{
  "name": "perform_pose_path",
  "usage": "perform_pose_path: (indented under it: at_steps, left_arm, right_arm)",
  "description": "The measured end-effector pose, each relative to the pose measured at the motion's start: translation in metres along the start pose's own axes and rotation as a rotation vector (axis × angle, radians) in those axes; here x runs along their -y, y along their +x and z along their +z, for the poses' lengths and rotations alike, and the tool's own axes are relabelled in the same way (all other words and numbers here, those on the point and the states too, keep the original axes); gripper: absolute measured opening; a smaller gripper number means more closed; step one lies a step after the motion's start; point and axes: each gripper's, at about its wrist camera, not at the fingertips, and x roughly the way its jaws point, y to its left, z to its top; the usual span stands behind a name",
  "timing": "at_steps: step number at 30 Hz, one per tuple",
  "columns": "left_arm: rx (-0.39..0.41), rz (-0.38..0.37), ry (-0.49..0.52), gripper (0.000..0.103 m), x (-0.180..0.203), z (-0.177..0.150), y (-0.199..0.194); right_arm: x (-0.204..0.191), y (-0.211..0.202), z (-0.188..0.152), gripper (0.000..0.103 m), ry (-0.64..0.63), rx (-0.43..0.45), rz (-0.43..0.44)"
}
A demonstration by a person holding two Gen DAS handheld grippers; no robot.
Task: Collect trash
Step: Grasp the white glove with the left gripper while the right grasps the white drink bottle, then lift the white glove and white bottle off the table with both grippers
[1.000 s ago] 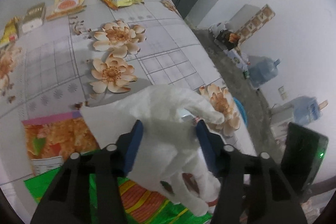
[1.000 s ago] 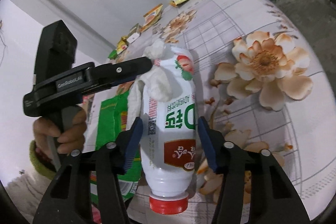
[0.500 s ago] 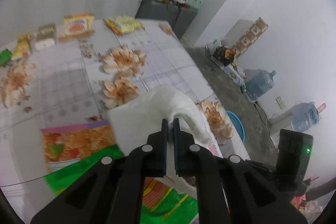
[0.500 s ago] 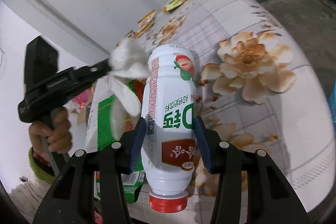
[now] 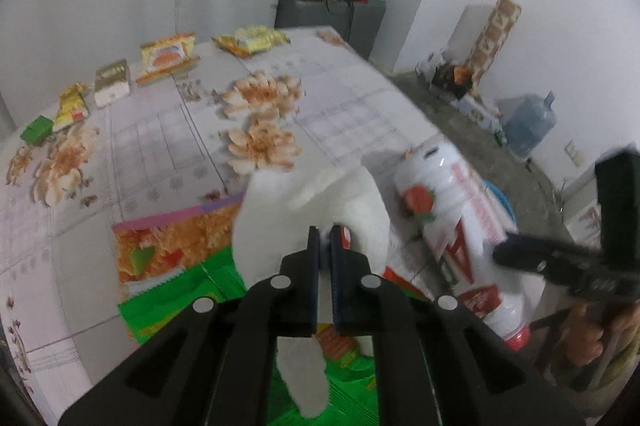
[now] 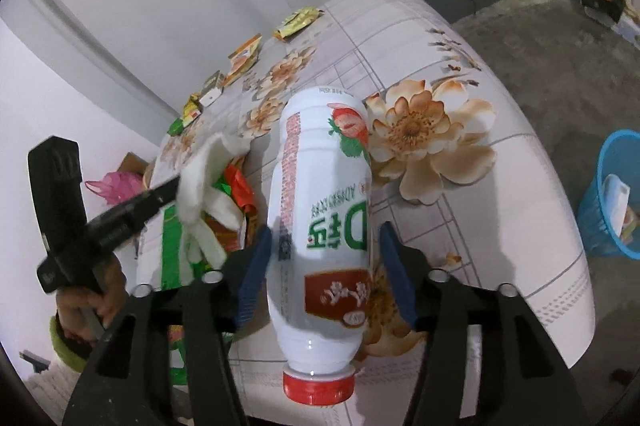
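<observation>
My left gripper (image 5: 325, 238) is shut on a crumpled white tissue (image 5: 312, 210) and holds it above the table; the tissue also shows in the right wrist view (image 6: 200, 186). My right gripper (image 6: 326, 258) is shut on a white plastic bottle (image 6: 324, 226) with a red cap and strawberry label, lifted off the table. The bottle also shows in the left wrist view (image 5: 452, 230), to the right of the tissue. A green and orange snack bag (image 5: 168, 266) lies on the table under the tissue.
The floral tablecloth table (image 5: 340, 98) carries several snack wrappers along its far edge (image 5: 168, 56). A blue waste basket (image 6: 612, 194) stands on the floor right of the table. A grey cabinet (image 5: 332, 18) and a water jug (image 5: 528, 126) stand beyond.
My left gripper closed on the tissue and lifted it up and to the left, off the bottle. My right gripper raised the bottle off the table.
</observation>
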Motion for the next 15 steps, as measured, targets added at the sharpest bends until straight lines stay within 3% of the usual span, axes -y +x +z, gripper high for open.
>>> perform_pose_path:
  at_steps: [1, 6, 8, 13, 15]
  left_arm:
    - [-0.018, 0.002, 0.0, 0.005, 0.0, -0.002, 0.006]
    - [-0.018, 0.045, 0.047, 0.008, 0.005, -0.005, 0.009]
    - [-0.014, 0.067, 0.085, 0.016, 0.01, -0.006, 0.007]
    - [0.016, 0.147, 0.15, 0.046, 0.017, -0.009, 0.004]
    - [0.013, 0.176, 0.165, 0.05, 0.017, -0.008, 0.007]
  right_arm:
    - [0.0, 0.001, 0.001, 0.065, -0.001, -0.006, -0.001]
    - [0.001, 0.008, 0.008, 0.066, 0.001, -0.026, 0.007]
    - [0.0, 0.009, 0.01, 0.066, 0.0, -0.029, 0.005]
    - [-0.001, 0.011, 0.009, 0.066, -0.002, -0.036, 0.004]
    - [0.0, 0.012, 0.008, 0.066, 0.0, -0.043, 0.004]
